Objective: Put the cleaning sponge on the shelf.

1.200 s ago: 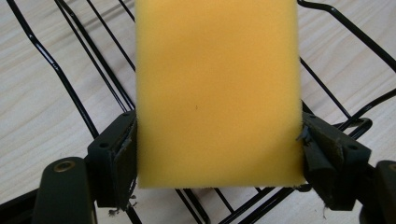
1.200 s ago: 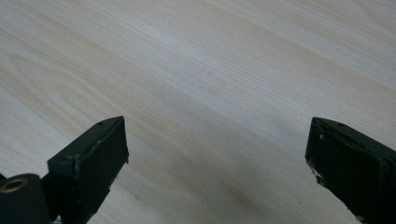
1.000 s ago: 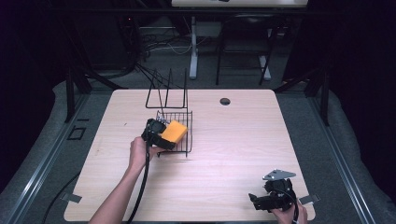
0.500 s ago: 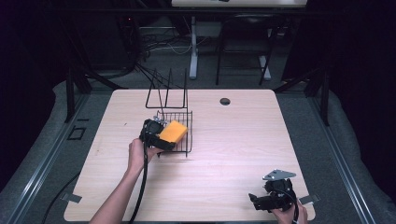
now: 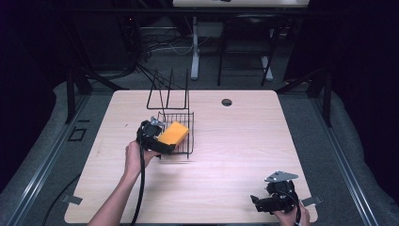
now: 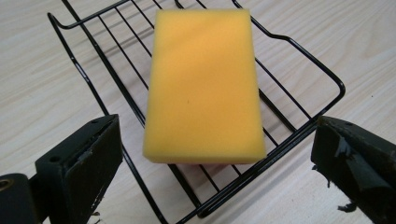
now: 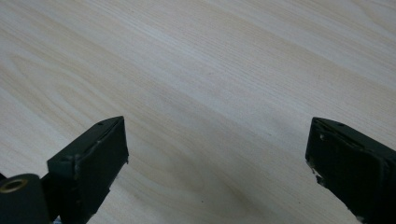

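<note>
Jaws of the left gripper [image 6: 212,186] stand wide apart, released, one on each side of the near end of the sponge [image 6: 203,84] without touching it. That yellow sponge lies flat on the wires of the black rack [image 6: 299,126], its near end just inside the rack's near rail. In the high view the left gripper [image 5: 157,141] sits at the rack's left side, with the sponge [image 5: 173,133] resting in the rack [image 5: 188,136] a little left of the table's middle.

Judged from this, the sponge is already placed in the rack and let go; what seems left is to draw the left gripper clear toward the near edge. The near rail runs between the jaws, so pulling straight back and slightly up should avoid snagging a wire and dragging the rack.

Over at the near right corner, the right gripper [image 5: 275,200] is also spread open, holding nothing, with bare wood of the table [image 7: 210,70] under it. It sits close to the table's near edge, so there is little room behind it.

Between the two grippers the table [image 5: 244,150] is open. Behind the rack, tall upright wire dividers [image 5: 169,89] stand near the far edge, and a small round hole [image 5: 227,102] lies to their right.
</note>
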`<act>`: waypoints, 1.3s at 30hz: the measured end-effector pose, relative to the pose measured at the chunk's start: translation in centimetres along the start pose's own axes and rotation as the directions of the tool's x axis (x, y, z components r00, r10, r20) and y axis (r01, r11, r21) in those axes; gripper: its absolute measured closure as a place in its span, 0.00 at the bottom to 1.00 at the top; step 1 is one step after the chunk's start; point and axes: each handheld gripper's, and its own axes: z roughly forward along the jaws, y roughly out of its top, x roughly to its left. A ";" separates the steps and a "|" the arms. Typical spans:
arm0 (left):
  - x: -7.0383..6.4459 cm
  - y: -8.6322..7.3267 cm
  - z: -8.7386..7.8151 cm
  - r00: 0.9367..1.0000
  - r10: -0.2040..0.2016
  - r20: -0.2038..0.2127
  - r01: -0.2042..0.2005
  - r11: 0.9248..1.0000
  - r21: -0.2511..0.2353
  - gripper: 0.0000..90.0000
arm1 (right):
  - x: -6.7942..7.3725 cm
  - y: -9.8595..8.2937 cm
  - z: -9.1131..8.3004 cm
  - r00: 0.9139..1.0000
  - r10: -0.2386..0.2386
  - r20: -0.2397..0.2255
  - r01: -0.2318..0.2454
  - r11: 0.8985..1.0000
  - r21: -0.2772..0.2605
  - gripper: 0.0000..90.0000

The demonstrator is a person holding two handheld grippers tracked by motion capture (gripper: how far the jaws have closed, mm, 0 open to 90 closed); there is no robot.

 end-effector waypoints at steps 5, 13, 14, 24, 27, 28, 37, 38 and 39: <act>0.1 -0.3 -1.0 1.000 0.008 -0.010 -0.008 1.000 -0.009 0.01 | 0.1 -0.1 0.2 1.000 0.018 -0.008 -0.018 1.000 -0.022 0.06; 0.6 -1.3 -2.5 0.999 0.019 -0.035 -0.020 1.000 -0.005 0.00 | 0.2 -0.1 0.2 1.000 0.016 -0.009 -0.016 1.000 -0.020 0.06; 0.7 -1.4 -2.7 0.999 0.021 -0.037 -0.021 1.000 -0.004 0.00 | 0.2 0.0 0.2 1.000 0.016 -0.010 -0.016 1.000 -0.019 0.06; 1.1 -3.6 -4.3 0.998 0.033 -0.057 -0.033 0.999 0.014 0.00 | 0.2 0.0 0.2 1.000 0.016 -0.007 -0.016 1.000 -0.018 0.06; 1.1 -4.5 -4.8 0.998 0.038 -0.056 -0.037 0.999 0.022 0.00 | 0.2 0.0 0.2 1.000 0.016 -0.007 -0.016 1.000 -0.018 0.06; 1.1 -4.8 -4.9 0.997 0.039 -0.061 -0.037 0.999 0.023 0.00 | 0.2 0.0 0.2 1.000 0.016 -0.007 -0.016 1.000 -0.017 0.06; 1.1 -8.4 -5.7 0.997 0.038 -0.065 -0.034 0.998 0.051 0.00 | 0.3 0.0 0.3 1.000 0.015 -0.007 -0.016 1.000 -0.018 0.06; 1.2 -8.7 -5.7 0.998 0.035 -0.062 -0.031 0.998 0.056 0.00 | 0.3 0.0 0.3 1.000 0.014 -0.007 -0.014 1.000 -0.017 0.06; 1.2 -9.5 -5.7 0.998 0.022 -0.063 -0.018 0.998 0.056 0.00 | 0.3 0.0 0.3 1.000 0.013 -0.007 -0.013 1.000 -0.017 0.06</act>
